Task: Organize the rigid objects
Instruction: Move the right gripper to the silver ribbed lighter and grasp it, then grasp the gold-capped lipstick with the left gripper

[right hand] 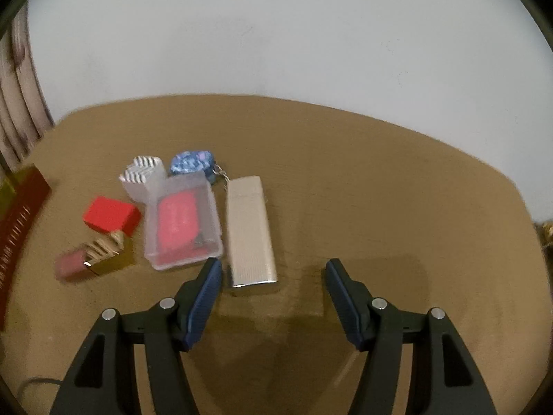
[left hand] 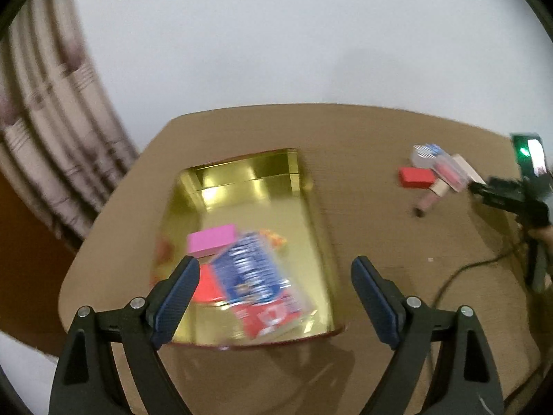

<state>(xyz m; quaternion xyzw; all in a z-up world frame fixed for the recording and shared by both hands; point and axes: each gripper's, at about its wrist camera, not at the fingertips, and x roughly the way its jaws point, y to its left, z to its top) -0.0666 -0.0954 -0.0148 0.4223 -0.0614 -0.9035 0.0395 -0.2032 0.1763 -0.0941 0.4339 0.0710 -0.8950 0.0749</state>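
In the left wrist view a shiny gold tray [left hand: 242, 169] sits on the brown table. It holds a pink block [left hand: 211, 242], a red piece [left hand: 207, 283] and a blue and red packet [left hand: 259, 283]. My left gripper [left hand: 274, 266] hangs open over the tray's near half and its pads touch nothing. In the right wrist view lie a silver power bank [right hand: 249, 231], a clear case with red contents [right hand: 183, 221], a red block [right hand: 110, 214], a lipstick [right hand: 90, 259], a striped white piece [right hand: 141, 173] and a blue keychain [right hand: 190, 162]. My right gripper [right hand: 273, 264] is open, just short of the power bank's near end.
The tray's dark red outer wall [right hand: 20, 214] shows at the left edge of the right wrist view. A thin dark cable [left hand: 459, 273] runs over the table by the right gripper's black body [left hand: 511, 200]. A curtain [left hand: 52, 121] hangs left of the rounded table; a white wall stands behind.
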